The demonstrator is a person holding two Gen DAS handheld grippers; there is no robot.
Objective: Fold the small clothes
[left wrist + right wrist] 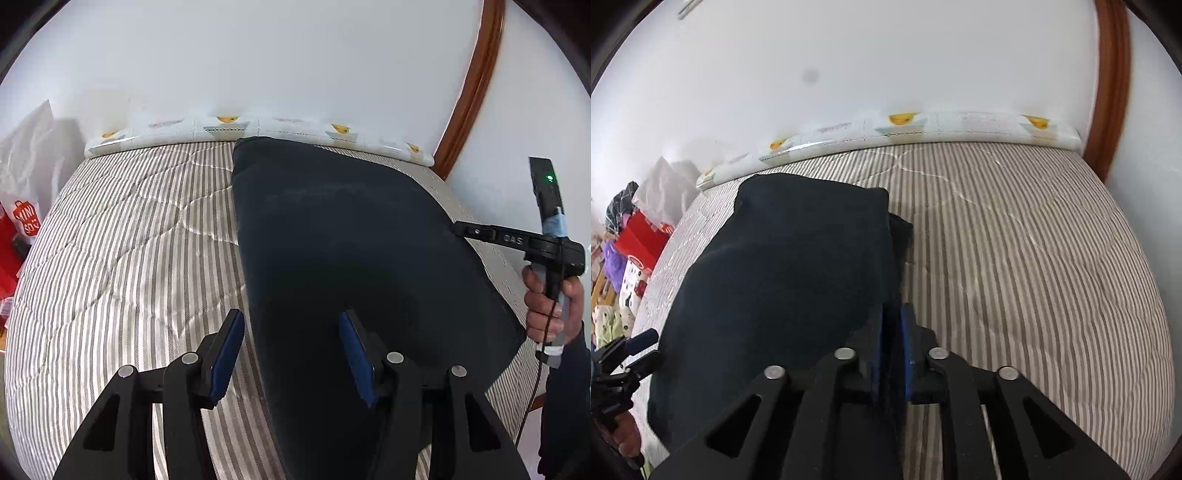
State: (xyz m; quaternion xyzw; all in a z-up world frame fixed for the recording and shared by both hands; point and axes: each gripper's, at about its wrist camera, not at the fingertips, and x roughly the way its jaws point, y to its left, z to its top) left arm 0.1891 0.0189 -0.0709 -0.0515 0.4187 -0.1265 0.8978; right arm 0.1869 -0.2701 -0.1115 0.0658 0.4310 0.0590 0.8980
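Note:
A dark navy garment [343, 236] lies folded lengthwise on the striped mattress [129, 240]. My left gripper [291, 325] is open, its blue pads [226, 354] straddling the garment's near left edge. My right gripper [892, 314] is shut on the garment's right edge [798, 269], with cloth pinched between the blue pads [907, 347]. In the left wrist view the right gripper [458, 229] touches the garment's right side, held by a hand [550, 299]. The left gripper [639, 350] shows at the garment's left in the right wrist view.
A patterned white bumper [258, 129] lines the far edge of the mattress against the white wall. A red Miniso bag [22, 221] and piled clothes [617, 280] sit to the left. A brown wooden frame [469, 88] rises at the right.

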